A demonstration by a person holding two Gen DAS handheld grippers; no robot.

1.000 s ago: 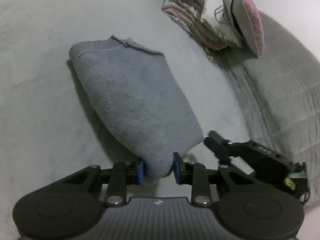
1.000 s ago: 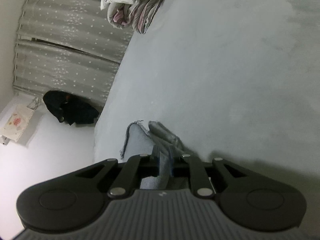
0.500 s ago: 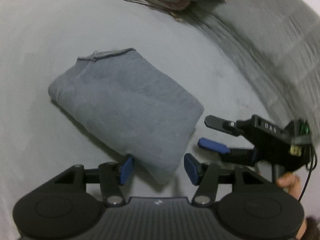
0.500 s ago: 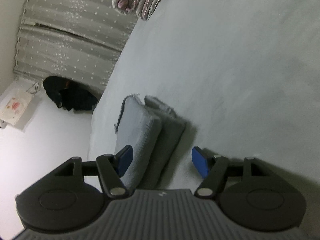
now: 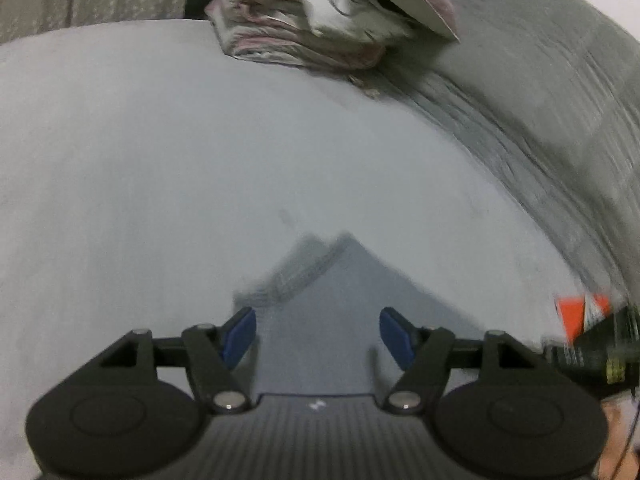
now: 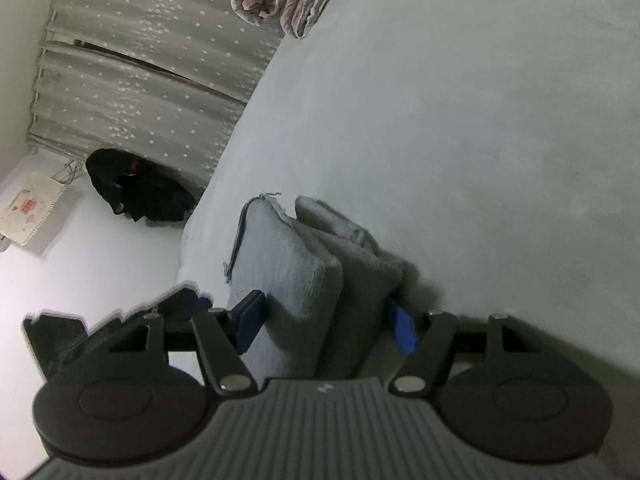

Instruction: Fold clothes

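A folded grey knit garment lies on the pale grey bed. My left gripper hovers over it, blurred by motion. Its jaws are opening, and the garment shows below the gap without either blue pad pressing on it. In the right wrist view the same garment is a thick folded stack near the bed's edge. My right gripper is open around the near end of the stack, which fills the gap between the blue pads. The right gripper's black body shows at the left view's right edge.
A rolled pile of pink-and-white bedding sits at the far end of the bed. A grey quilted cover runs along one side. Beyond the bed edge are a starred curtain, white floor and a dark bundle.
Both grippers let go of the garment and opened. The left one swung across above it and rolled. The right one slid forward so the fold now sits between its pads.
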